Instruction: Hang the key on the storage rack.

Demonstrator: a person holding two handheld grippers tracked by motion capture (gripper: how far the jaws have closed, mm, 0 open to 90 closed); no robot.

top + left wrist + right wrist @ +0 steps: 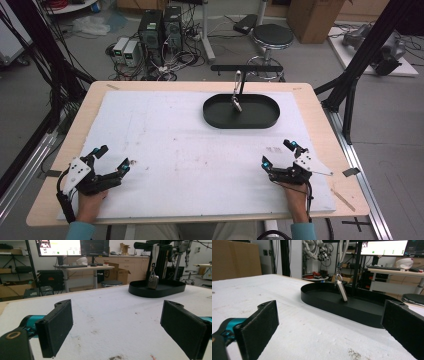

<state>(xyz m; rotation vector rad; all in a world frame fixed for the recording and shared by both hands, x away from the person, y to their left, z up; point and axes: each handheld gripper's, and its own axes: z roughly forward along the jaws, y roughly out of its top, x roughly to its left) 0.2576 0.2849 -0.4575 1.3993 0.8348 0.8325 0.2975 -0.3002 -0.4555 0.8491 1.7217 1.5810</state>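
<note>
Left gripper (114,157) jaws apart, empty; right gripper (278,153) same. Both on white mat (165,135), black tray (241,111) beyond.

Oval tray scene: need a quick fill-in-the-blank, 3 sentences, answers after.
1. The oval tray on the white mat is coloured ____.
2. The small fob hangs from a strap over the ____.
3. Left claw and right claw both have jaws ____.

Missing words: black; tray; open

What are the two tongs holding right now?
Nothing. The left tongs and the right tongs are both open over the white mat, far from the little hanging tag above the black tray.
</note>
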